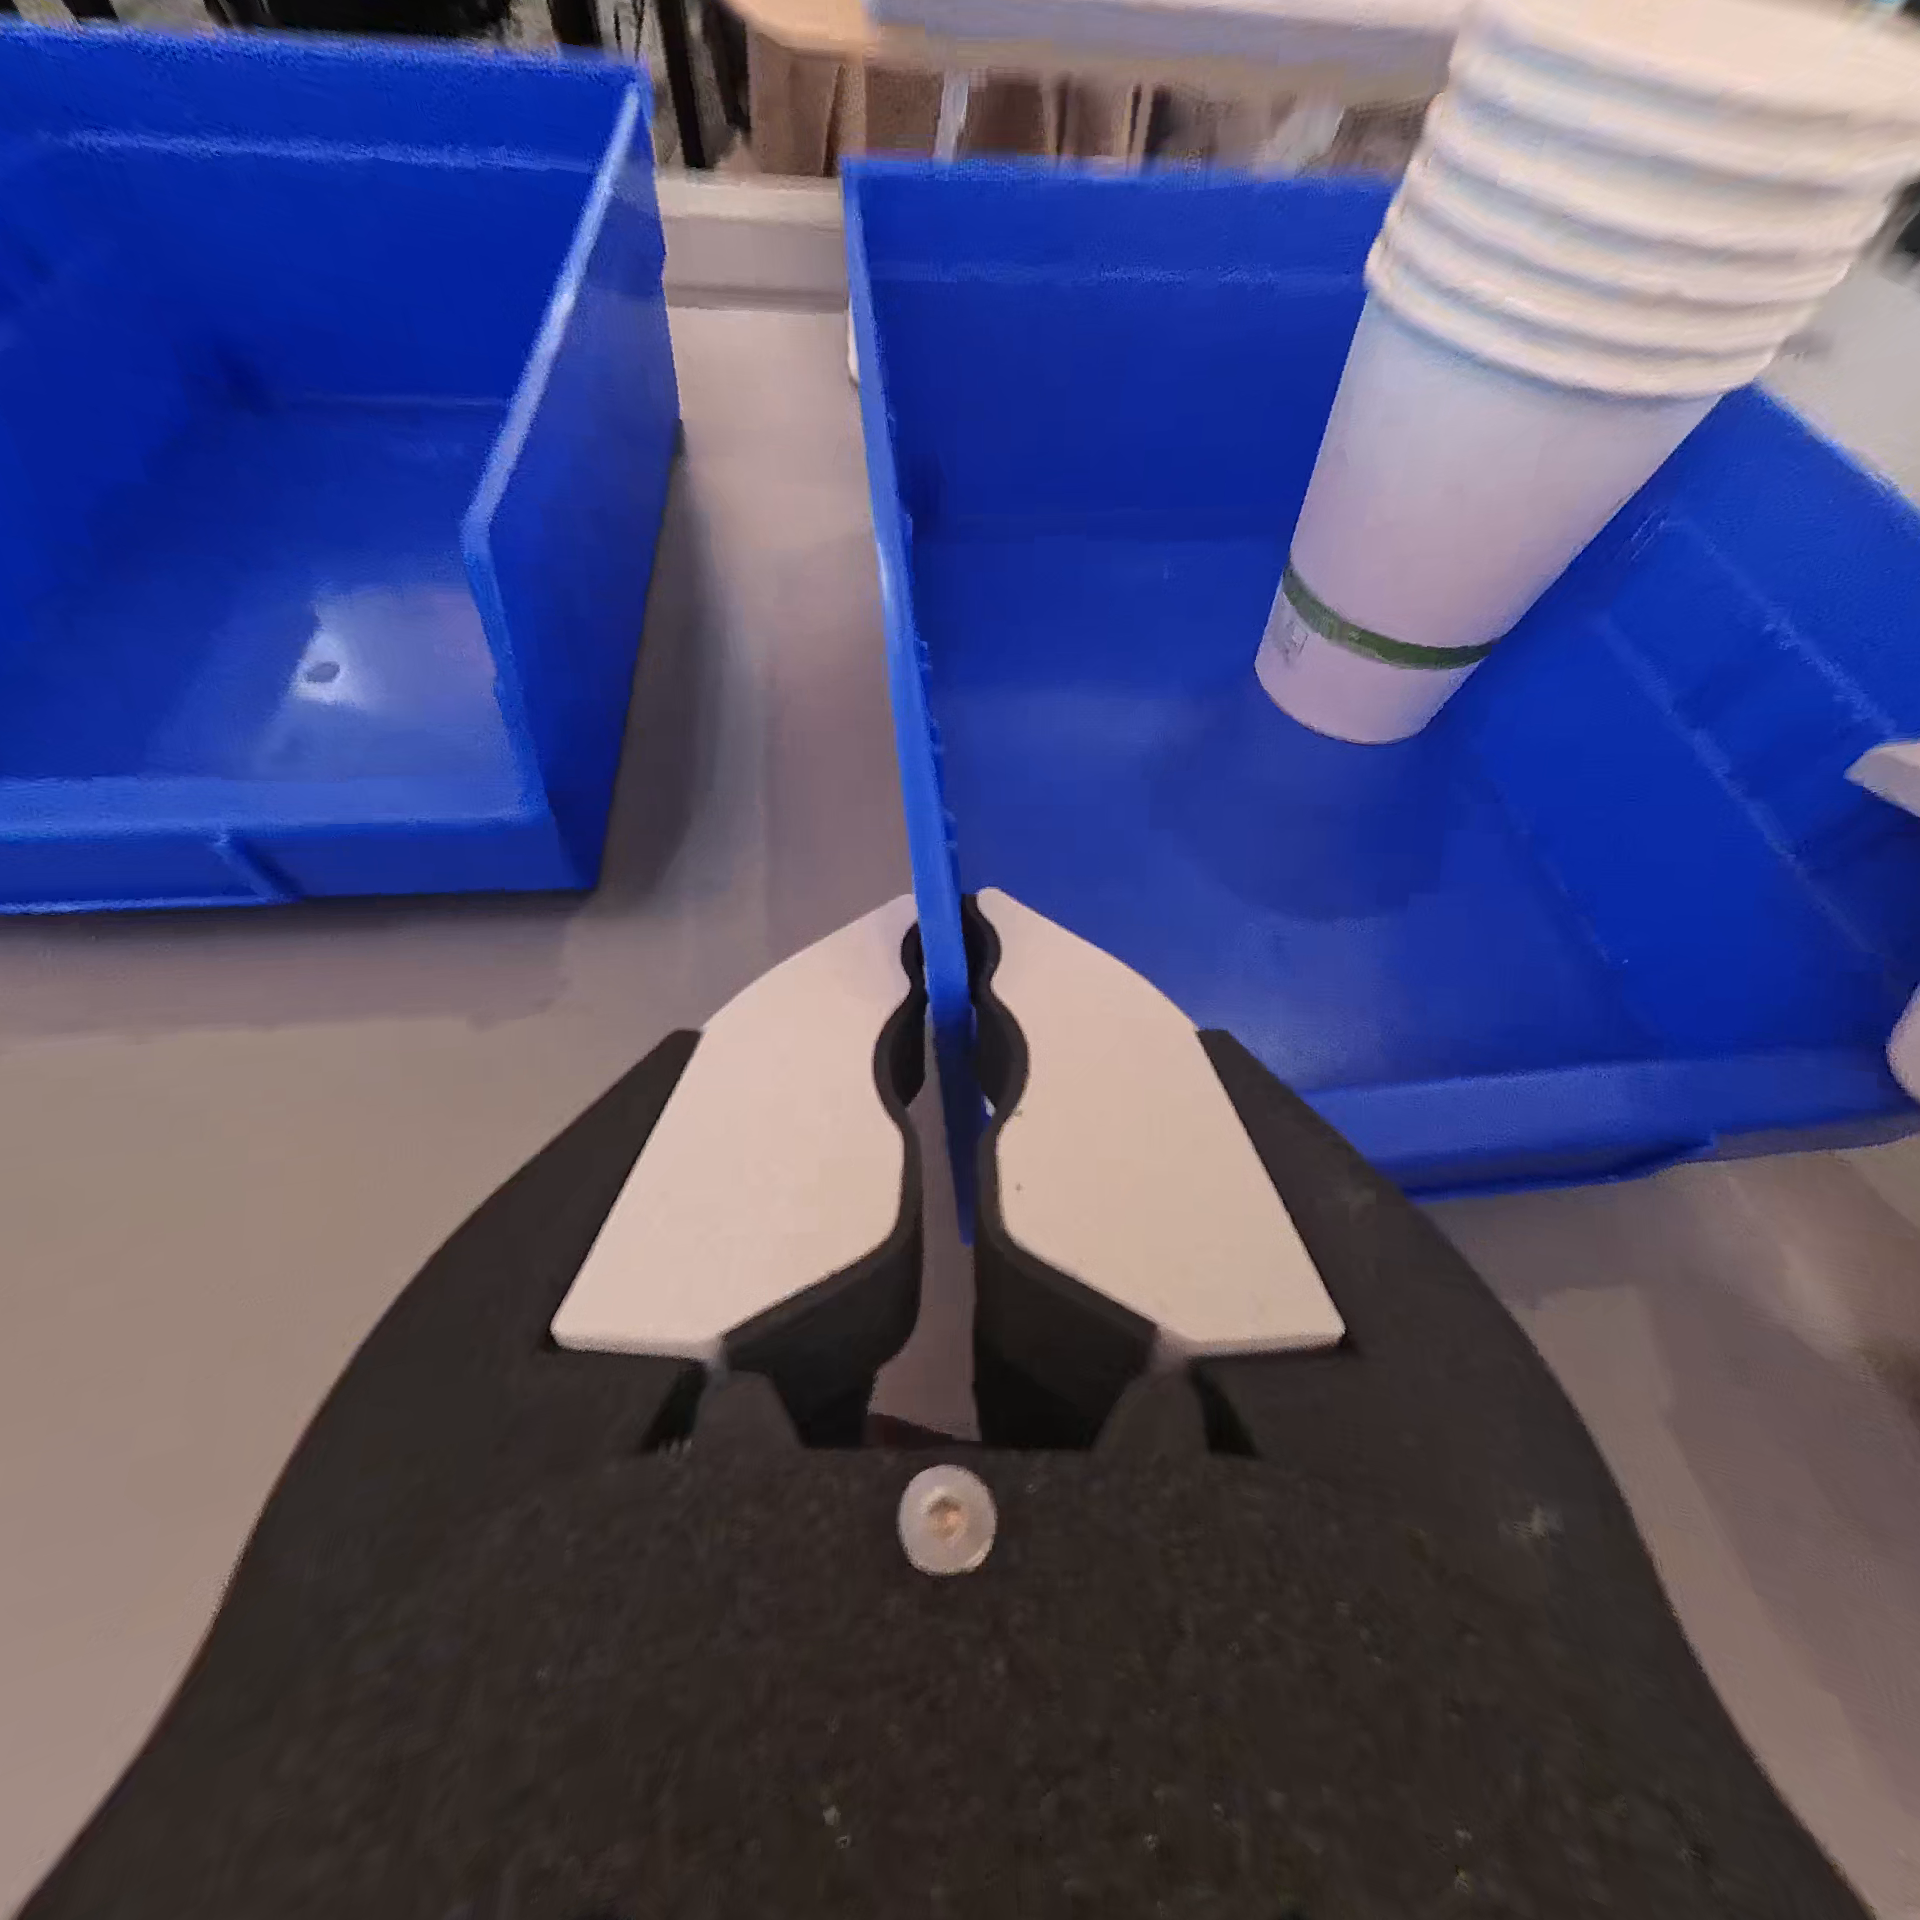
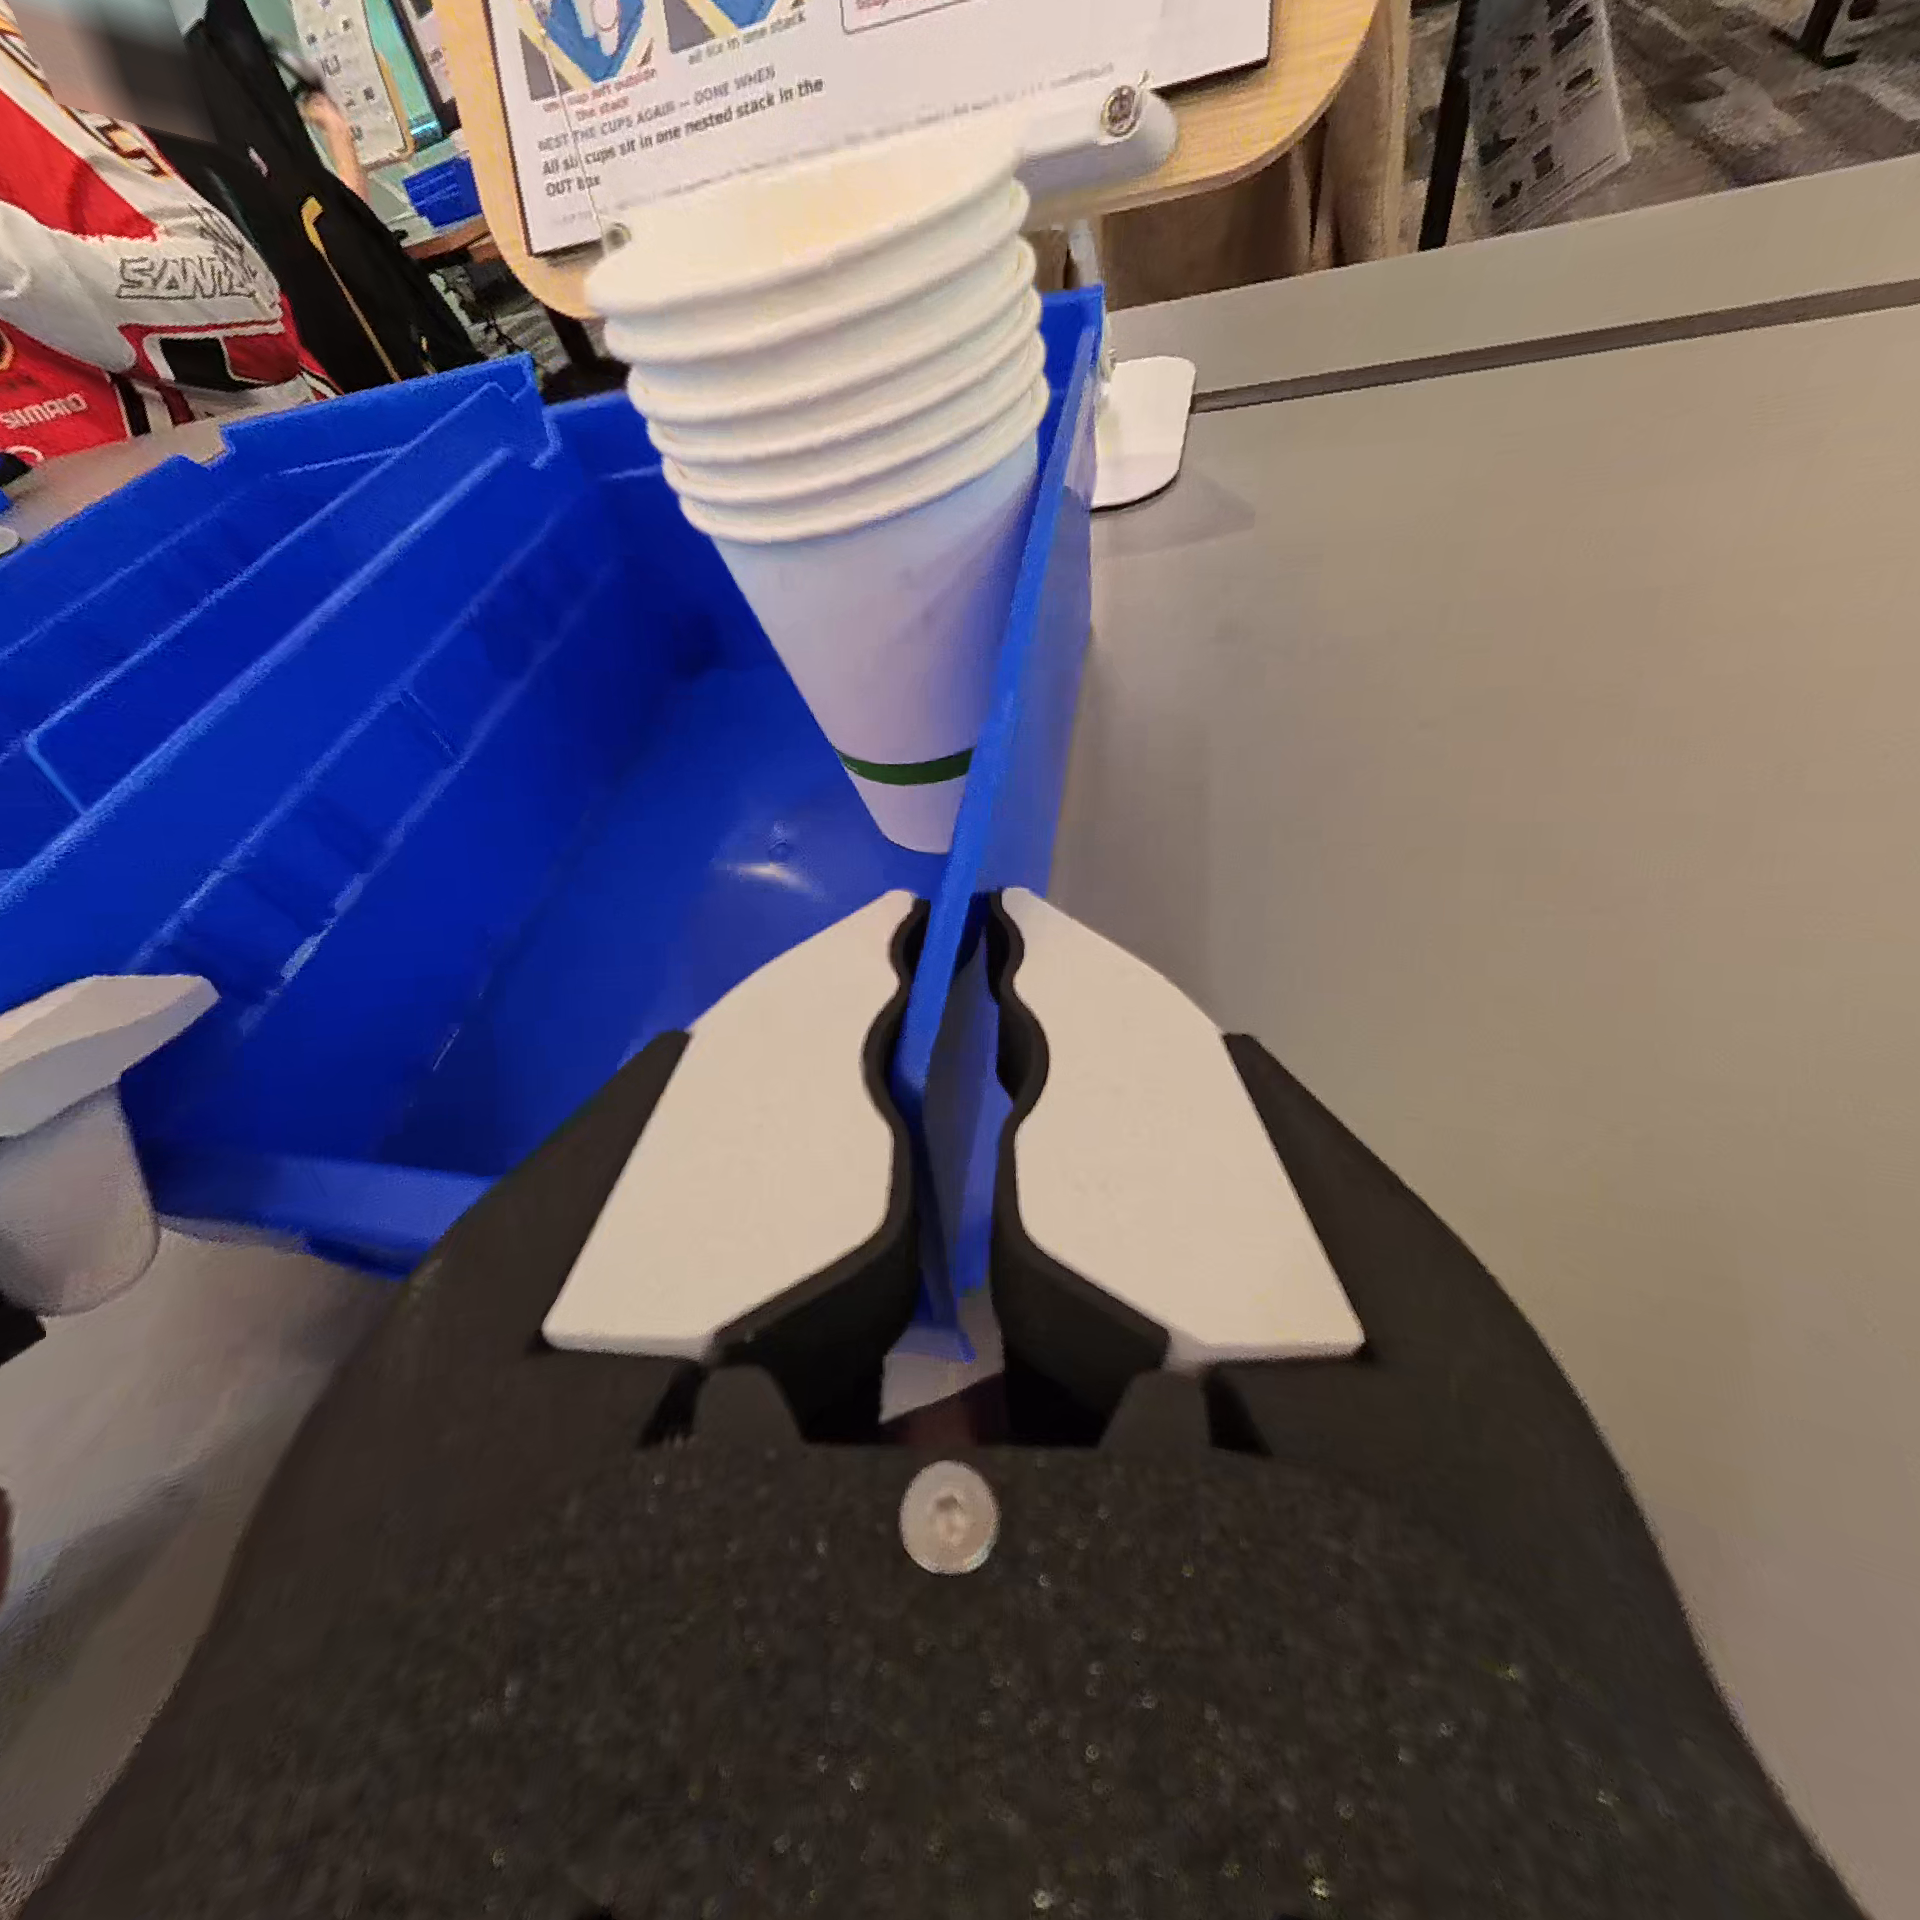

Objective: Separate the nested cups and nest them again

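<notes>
Left gripper (image 1: pixel 948 925) is clamped on the left wall of the blue plastic bin (image 1: pixel 1195 436), and the right gripper (image 2: pixel 954 920) pinches the opposite wall. The nested stack of white paper cups (image 2: pixel 862 499) stands inside that bin, ahead of both claws, hugging the right wall. A second, empty blue bin (image 1: pixel 312 468) sits off to the left on the grey table (image 1: pixel 758 623).

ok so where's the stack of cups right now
The stack of cups stands inside the right blue bin, against its right wall; in the right wrist view it rises just past the right gripper.

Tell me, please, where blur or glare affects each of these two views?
Left wrist view: the stack of paper cups and the bin's back rim are motion-smeared, with soft glare on the empty bin's floor. Right wrist view: cup rims blurred, gripper sharp.
</notes>
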`<state>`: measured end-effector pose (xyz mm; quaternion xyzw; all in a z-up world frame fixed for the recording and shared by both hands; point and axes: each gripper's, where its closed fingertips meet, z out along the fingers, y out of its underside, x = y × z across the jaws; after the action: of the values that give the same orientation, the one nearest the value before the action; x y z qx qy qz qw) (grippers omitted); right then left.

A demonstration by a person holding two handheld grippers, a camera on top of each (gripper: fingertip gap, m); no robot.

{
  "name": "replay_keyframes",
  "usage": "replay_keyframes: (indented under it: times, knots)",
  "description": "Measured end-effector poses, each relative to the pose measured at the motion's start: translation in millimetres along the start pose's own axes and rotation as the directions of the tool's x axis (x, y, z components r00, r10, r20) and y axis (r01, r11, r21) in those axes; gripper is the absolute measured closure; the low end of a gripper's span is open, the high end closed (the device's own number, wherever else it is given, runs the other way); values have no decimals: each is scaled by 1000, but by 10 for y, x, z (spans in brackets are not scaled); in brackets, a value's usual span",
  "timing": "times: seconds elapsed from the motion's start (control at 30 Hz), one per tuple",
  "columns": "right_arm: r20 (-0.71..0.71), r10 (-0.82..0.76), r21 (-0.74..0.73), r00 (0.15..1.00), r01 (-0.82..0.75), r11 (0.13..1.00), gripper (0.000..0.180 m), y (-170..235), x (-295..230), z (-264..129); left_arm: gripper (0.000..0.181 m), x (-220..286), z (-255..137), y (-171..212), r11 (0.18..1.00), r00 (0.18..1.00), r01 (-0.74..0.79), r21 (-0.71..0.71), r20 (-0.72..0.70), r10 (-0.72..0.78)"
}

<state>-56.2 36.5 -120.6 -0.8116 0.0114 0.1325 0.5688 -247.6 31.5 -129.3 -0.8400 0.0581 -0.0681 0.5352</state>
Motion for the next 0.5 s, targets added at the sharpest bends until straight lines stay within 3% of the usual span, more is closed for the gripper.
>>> replay_keyframes:
  times: [0.07, 0.13, 0.17, 0.27, 0.33, 0.43, 0.5]
  knots:
    - [21, -10, -1, 1000, 10, 1000, 168, -1, -3, 1, 175, 4, 0, 3, 1000, 1000, 15, 21, -21, -15]
    - [53, -20, -9, 998, 21, 1000, 148, 14, -4, -38, 136, 30, -33, 18, 1000, 999, -1, 22, -34, 2]
    - [61, -29, -6, 998, 29, 1000, 139, 5, 22, -93, 129, 45, -79, 38, 1000, 999, -11, 14, -49, 11]
    - [86, -105, 57, 991, 100, 993, 126, -78, 150, -406, 129, -44, -334, 116, 1000, 997, -20, 7, -78, 20]
    - [141, -153, 119, 978, 137, 983, 129, -114, 221, -689, 130, -239, -542, 178, 1000, 997, 6, 16, -81, -5]
    - [214, -194, 193, 957, 153, 969, 131, -109, 353, -1080, 130, -828, -743, 181, 999, 999, 32, 42, 1, -33]
    - [190, -213, 274, 958, 157, 949, 137, -142, 511, -1279, 131, -1388, -743, 81, 998, 993, 34, 61, 108, -40]
